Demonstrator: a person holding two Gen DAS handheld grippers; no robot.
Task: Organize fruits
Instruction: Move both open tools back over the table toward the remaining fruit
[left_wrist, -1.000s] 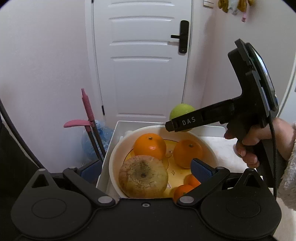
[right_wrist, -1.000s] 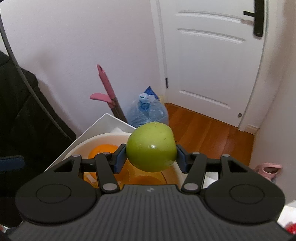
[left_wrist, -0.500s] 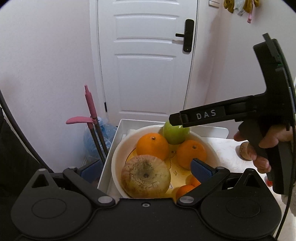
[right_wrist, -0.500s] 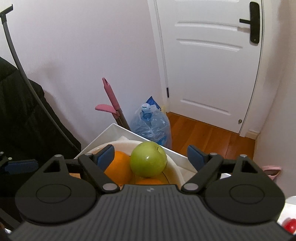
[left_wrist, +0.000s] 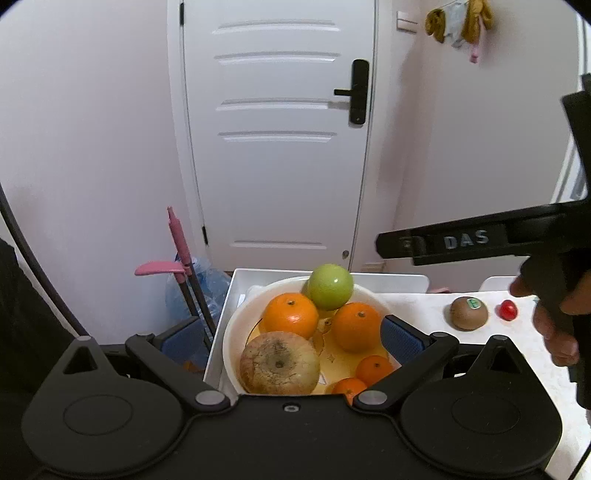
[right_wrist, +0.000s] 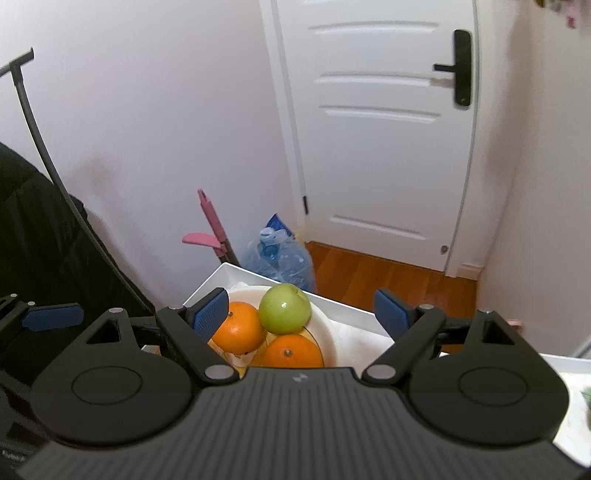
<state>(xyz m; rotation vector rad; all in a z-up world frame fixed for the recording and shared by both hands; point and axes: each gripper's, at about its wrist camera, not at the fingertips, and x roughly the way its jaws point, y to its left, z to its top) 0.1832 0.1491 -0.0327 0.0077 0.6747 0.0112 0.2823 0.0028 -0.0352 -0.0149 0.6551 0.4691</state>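
Green apple (left_wrist: 330, 286): lies in the bowl (left_wrist: 236, 325) at its far side, leaning on the two big oranges; a second ago it was clamped in the right gripper above the bowl, so that fruit counts as put away.
Left wrist view, bowl: white, standing in a white tray (left_wrist: 236, 280) at the worktop's left end; it holds the apple, a big orange (left_wrist: 290, 314) on the left, another (left_wrist: 356, 325) on the right, a large pale brownish fruit (left_wrist: 279, 363) in front, and two small oranges (left_wrist: 373, 368) at the near right.
Left wrist view, left gripper (left_wrist: 291, 341): jaws stand wide apart around the near part of the bowl, nothing between the pads; it hovers and grips nothing.
Left wrist view, right gripper (left_wrist: 395, 244): seen from the side, held by a hand (left_wrist: 554, 325), now off to the right of the bowl, clear of the apple.
Left wrist view, worktop (left_wrist: 421, 314): a kiwi (left_wrist: 469, 313) with a green sticker and a small red fruit (left_wrist: 508, 309) lie right of the tray, near each other, outside the bowl.
Right wrist view, right gripper (right_wrist: 301, 308): jaws fully spread and empty; the apple (right_wrist: 284, 308) sits below and beyond them, touching both oranges, no pad on it.
Meaning for the task: the apple's placement looks finished; the kiwi and red fruit are probably what remains to sort.
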